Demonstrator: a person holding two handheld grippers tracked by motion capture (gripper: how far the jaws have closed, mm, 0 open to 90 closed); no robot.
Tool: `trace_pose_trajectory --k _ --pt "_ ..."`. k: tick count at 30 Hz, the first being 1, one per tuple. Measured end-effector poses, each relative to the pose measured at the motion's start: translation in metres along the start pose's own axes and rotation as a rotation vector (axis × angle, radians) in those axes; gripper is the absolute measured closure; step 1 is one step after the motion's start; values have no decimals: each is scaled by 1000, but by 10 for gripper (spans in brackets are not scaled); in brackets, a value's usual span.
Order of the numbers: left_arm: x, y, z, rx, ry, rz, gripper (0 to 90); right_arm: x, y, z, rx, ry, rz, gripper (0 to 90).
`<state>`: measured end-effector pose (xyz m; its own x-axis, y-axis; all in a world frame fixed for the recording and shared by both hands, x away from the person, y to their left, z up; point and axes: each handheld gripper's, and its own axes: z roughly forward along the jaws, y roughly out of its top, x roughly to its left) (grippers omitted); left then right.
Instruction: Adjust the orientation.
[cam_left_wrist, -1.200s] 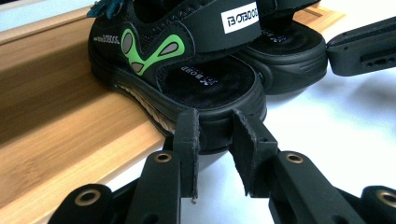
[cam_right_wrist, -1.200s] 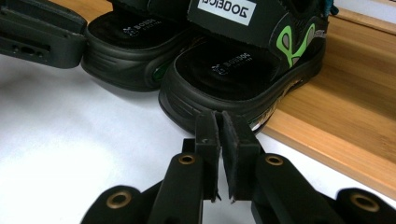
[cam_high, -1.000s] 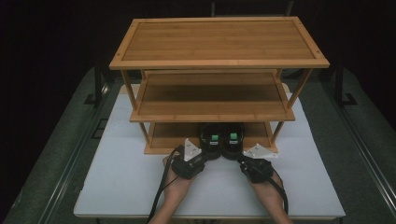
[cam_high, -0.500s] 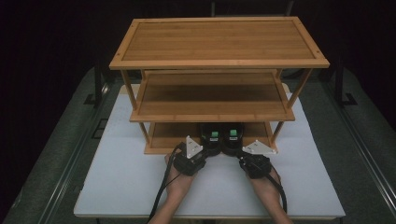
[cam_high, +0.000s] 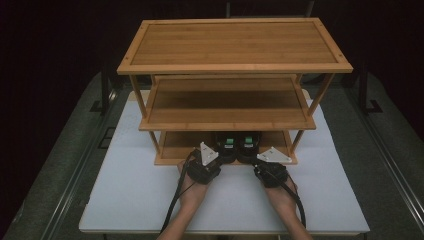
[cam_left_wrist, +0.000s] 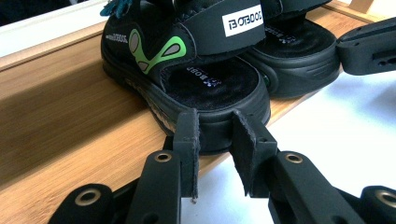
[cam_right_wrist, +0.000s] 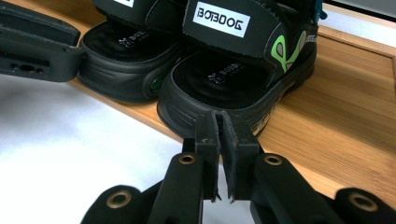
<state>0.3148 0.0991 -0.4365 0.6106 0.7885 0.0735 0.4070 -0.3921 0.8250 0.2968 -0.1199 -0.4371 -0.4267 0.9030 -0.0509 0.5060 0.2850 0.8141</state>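
High view: I'm at the white table (cam_high: 125, 200), both hands in from the bottom edge, facing the three-tier wooden rack (cam_high: 235, 67). A pair of black sandals sits side by side at the front of its lowest shelf (cam_high: 175, 145), heels hanging over the front lip towards me. My left gripper (cam_high: 212, 161) is right up at the heel of the left sandal (cam_high: 228, 148), and my right gripper (cam_high: 260, 162) is at the heel of the right sandal (cam_high: 248, 147).

Over in the left gripper view, my jaws stand close together with a narrow gap, tips right at the heel rim of that green-marked sandal (cam_left_wrist: 187, 79); I can't tell whether the pads actually pinch the rim or just rest against it. The other sandal (cam_left_wrist: 299, 51) lies just beside it, touching, and my other gripper (cam_left_wrist: 369, 44) pokes in at the far right.

Right gripper view now: jaws almost together, barely a slit between them, tips tucked against the heel wall of the sandal (cam_right_wrist: 233, 79). Grip or mere contact, I can't say. Its mate (cam_right_wrist: 121, 60) sits alongside, with the bamboo shelf (cam_right_wrist: 345, 107) stretching away.
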Motion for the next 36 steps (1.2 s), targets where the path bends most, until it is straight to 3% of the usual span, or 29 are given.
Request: trace_pose_trajectory --k 16,20,26,31,34,36 --pt "3 2 6 2 5 -22 702 -1 3 6 0 -11 6 843" --pt "4 2 4 4 4 -18 676 -3 2 6 -2 -13 4 798" --pt "5 0 -4 0 -51 -36 607 -4 1 0 -5 18 -9 709" --pt "6 -3 -10 -8 -73 -45 571 -5 0 -3 3 45 -10 645" --pt "5 -4 -12 -6 -89 -42 547 -5 -1 -6 5 50 -33 612" --pt "5 -6 -13 -4 -105 -51 536 -5 -2 -8 7 76 -25 587"
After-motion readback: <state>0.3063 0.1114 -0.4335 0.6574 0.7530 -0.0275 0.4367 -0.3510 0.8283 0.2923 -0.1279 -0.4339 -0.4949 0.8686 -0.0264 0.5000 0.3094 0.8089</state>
